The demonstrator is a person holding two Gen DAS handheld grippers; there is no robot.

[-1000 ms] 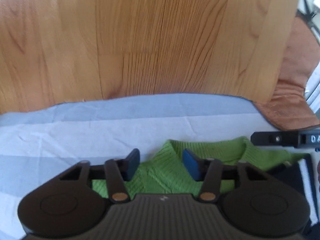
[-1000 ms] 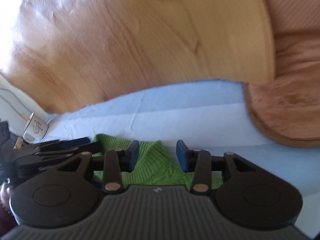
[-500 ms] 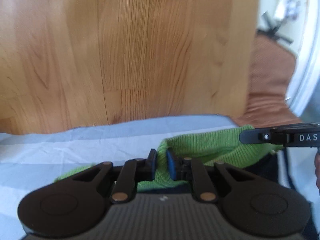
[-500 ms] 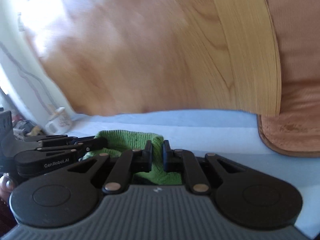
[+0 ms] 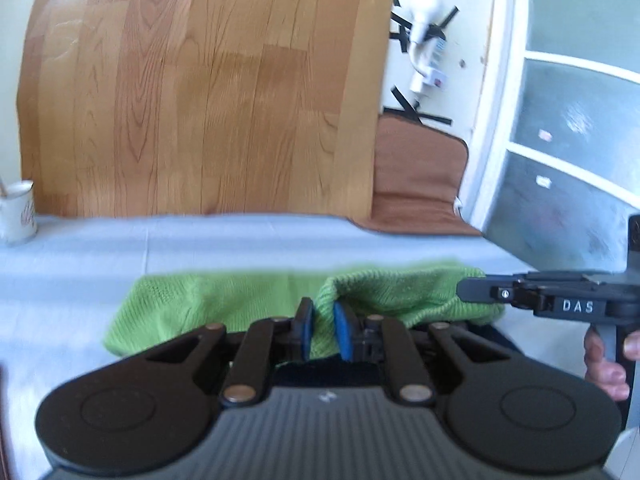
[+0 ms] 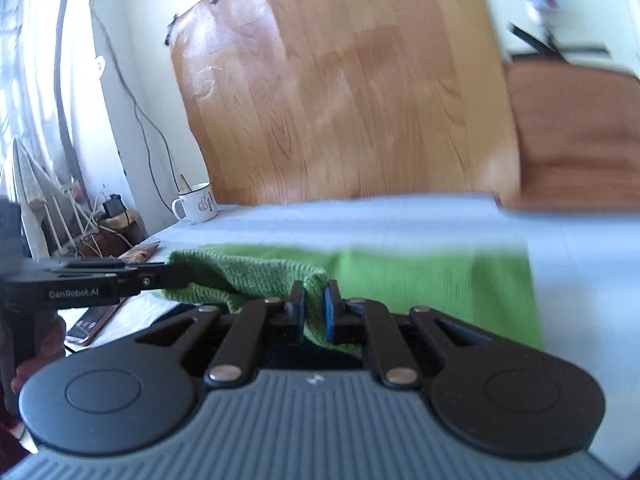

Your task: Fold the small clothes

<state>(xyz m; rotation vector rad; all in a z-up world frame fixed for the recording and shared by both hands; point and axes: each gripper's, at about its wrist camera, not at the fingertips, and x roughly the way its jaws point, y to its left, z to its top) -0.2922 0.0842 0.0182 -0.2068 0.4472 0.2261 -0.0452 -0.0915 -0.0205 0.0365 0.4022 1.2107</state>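
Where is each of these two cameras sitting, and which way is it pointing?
Left wrist: sits on the left gripper, looks along its fingers, shut on the green knit; a hand shows at right.
Right wrist: sits on the right gripper, also shut on the knit; the left gripper crosses at left.
Shared: knit, mug, wooden board.

Black linkage arms with brass rivets and blue pads (image 5: 342,332) are seen on each gripper; grey ribbed housings, white lettering

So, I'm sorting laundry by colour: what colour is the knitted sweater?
Bright green sweater, clearest in the left wrist view.
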